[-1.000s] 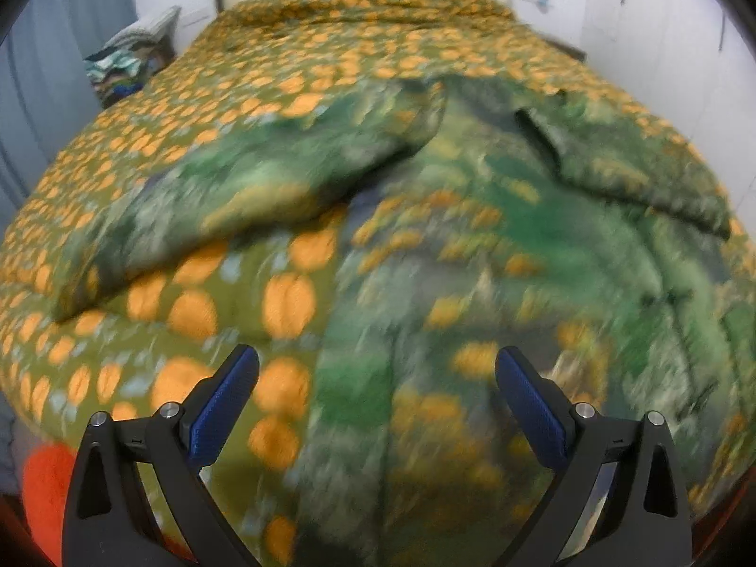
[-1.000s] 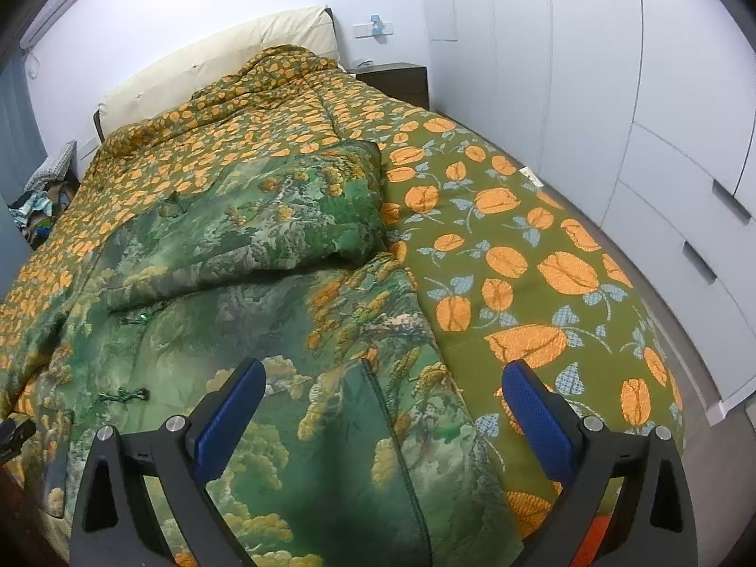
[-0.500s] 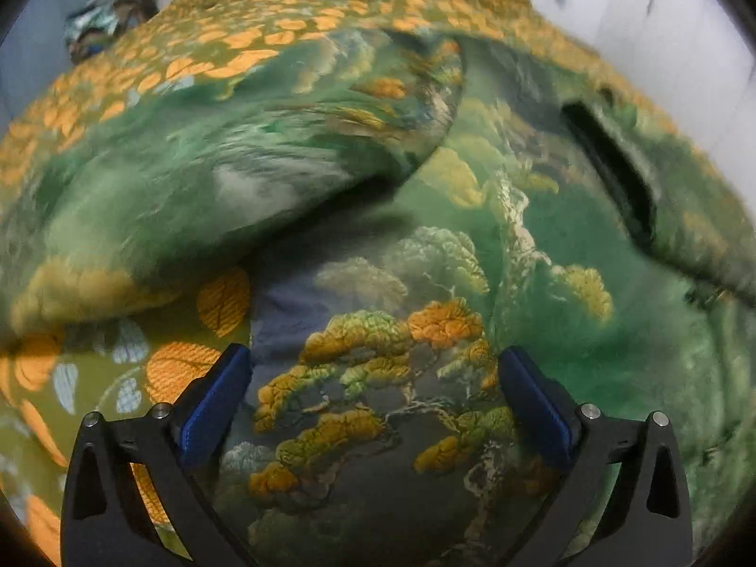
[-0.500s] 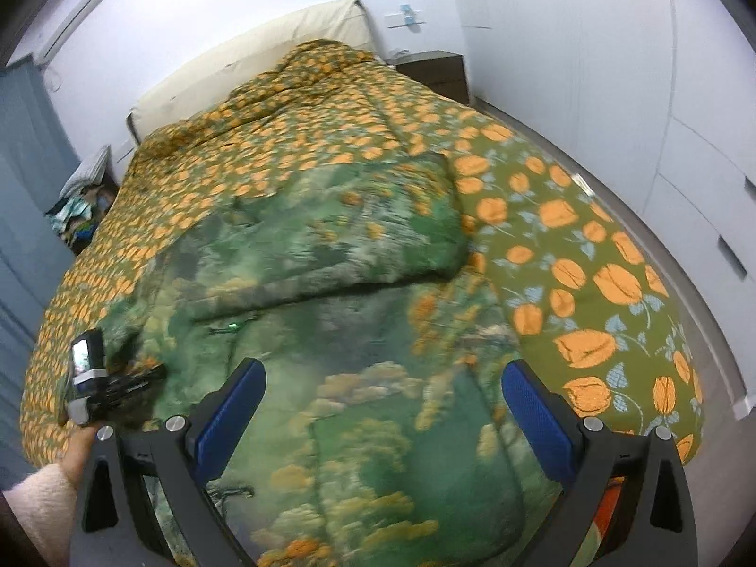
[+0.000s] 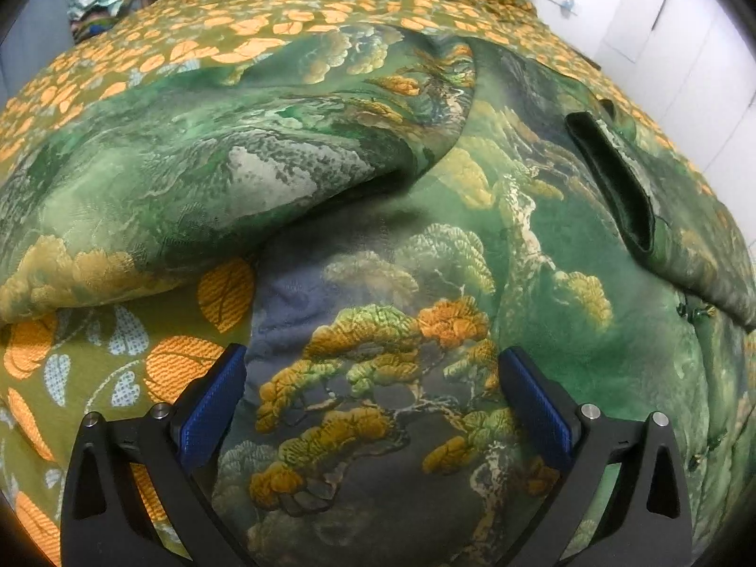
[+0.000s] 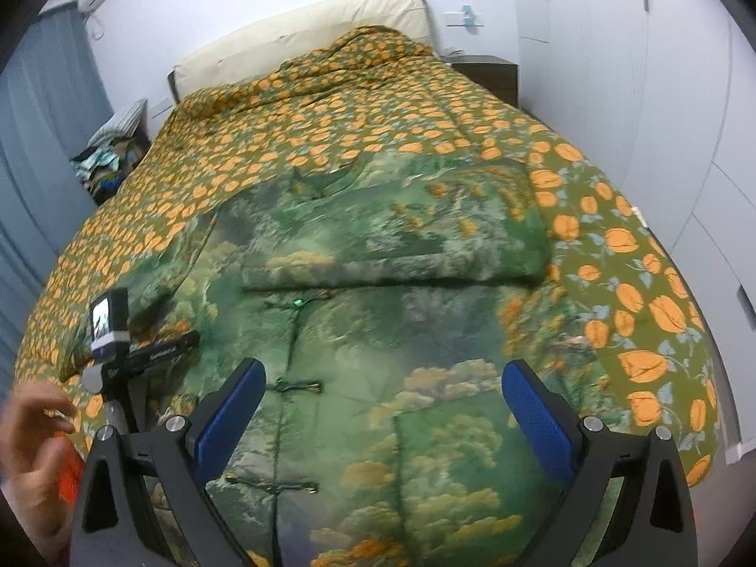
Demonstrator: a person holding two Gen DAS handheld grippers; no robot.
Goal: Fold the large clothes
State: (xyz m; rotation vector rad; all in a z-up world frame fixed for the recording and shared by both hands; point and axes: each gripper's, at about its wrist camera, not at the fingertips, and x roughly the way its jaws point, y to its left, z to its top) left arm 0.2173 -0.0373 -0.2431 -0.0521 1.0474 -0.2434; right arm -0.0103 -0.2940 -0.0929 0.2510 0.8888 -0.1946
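A large green jacket (image 6: 378, 330) printed with pine trees and clouds lies spread on the bed, front up, with knot buttons down its middle. Its right sleeve (image 6: 401, 245) is folded across the chest. In the left wrist view the left sleeve (image 5: 212, 165) bulges out to the left and the jacket's body (image 5: 378, 354) fills the foreground. My left gripper (image 5: 373, 406) hovers open, low over the jacket's left edge, nothing between its fingers. My right gripper (image 6: 382, 420) is open above the lower front of the jacket. The left gripper's body and camera (image 6: 111, 326) show at the left.
The bed carries an olive quilt with orange leaves (image 6: 330, 118) and a cream headboard (image 6: 302, 33). White wardrobe doors (image 6: 685, 94) stand on the right, a dark nightstand (image 6: 486, 73) at the back, a pile of clothes (image 6: 104, 160) by the blue curtain. A hand (image 6: 33, 463) shows at lower left.
The left gripper has dropped close to the jacket's left side. The right gripper has lifted and pulled back, so more of the bed and the left gripper show.
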